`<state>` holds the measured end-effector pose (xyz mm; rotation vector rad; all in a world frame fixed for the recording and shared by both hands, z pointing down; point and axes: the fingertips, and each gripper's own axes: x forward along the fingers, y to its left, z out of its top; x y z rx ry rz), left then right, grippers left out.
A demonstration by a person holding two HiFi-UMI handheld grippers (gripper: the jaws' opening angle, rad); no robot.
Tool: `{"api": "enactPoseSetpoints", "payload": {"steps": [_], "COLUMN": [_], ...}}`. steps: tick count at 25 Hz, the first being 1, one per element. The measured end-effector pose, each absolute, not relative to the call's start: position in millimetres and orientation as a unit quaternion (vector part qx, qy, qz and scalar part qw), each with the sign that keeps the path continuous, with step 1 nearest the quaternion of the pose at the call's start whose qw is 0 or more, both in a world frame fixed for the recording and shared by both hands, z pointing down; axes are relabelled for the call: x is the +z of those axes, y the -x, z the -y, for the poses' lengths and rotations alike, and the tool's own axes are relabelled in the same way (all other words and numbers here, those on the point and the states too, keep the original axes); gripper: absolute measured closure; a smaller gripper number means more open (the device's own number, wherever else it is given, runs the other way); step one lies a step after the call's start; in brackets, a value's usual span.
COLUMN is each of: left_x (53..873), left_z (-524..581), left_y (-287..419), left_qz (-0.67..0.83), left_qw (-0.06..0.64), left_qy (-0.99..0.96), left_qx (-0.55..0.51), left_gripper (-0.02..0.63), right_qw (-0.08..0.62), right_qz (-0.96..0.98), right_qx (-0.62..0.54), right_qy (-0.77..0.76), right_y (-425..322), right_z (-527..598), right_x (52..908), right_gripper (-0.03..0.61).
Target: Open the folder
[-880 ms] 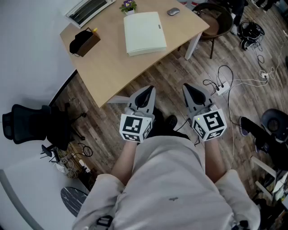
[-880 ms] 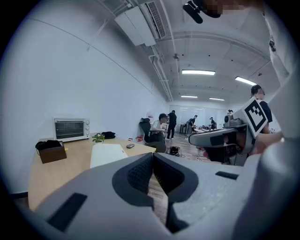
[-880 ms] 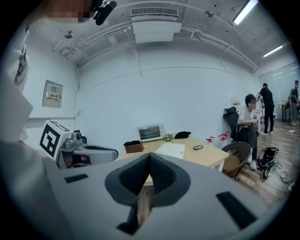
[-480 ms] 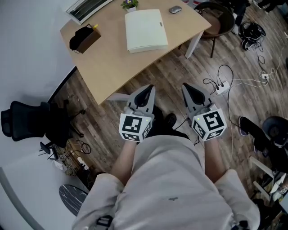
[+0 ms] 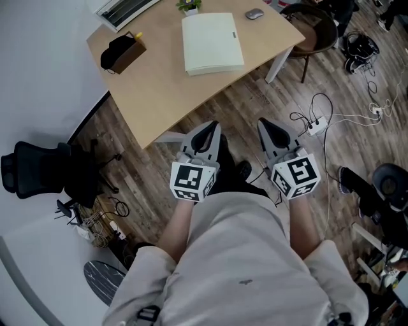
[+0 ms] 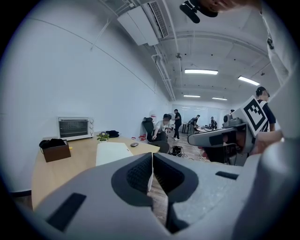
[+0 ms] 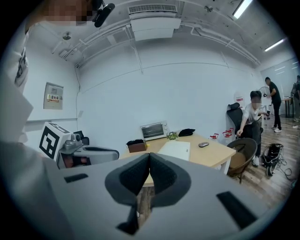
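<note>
Standing short of the wooden table [image 5: 159, 95], a person holds the left gripper [image 5: 209, 128] and right gripper [image 5: 266, 125] side by side, jaws pressed together and empty. The closed white folder [image 5: 212, 43] lies far across the table, well apart, so an approach likely comes first.

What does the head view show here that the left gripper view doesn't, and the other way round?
Only the head view: a black office chair and a power strip with cables on the floor. Only the left gripper view: ceiling lights, people at the back of the room, and a close look along the left gripper, its jaws shut on nothing. Both: the table, the closed folder lying on it untouched, the brown box, the mouse and the right gripper.
</note>
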<state>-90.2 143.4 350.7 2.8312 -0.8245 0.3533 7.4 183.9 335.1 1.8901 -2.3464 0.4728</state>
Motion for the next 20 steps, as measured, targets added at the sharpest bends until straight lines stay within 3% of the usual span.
{"api": "enactPoseSetpoints", "payload": {"steps": [10, 12, 20], "left_x": [347.1, 350.0, 354.9], "left_z": [-103.9, -93.8, -50.3], "left_y": [88.9, 86.5, 73.6], "left_qz": [0.278, 0.274, 0.265], "left_qw": [0.074, 0.075, 0.071], "left_qy": [-0.951, -0.951, -0.954], "left_qx": [0.115, 0.12, 0.124], "left_gripper": [0.601, 0.554, 0.508], "right_qw": [0.046, 0.047, 0.047], "right_qz": [0.768, 0.768, 0.771], "right_qx": [0.161, 0.164, 0.178], "right_qy": [-0.618, -0.618, -0.61], "right_y": [-10.3, -11.9, -19.3], "right_z": [-145.6, -134.5, -89.4], "right_x": [335.5, 337.5, 342.3], "right_gripper": [0.514, 0.495, 0.446]}}
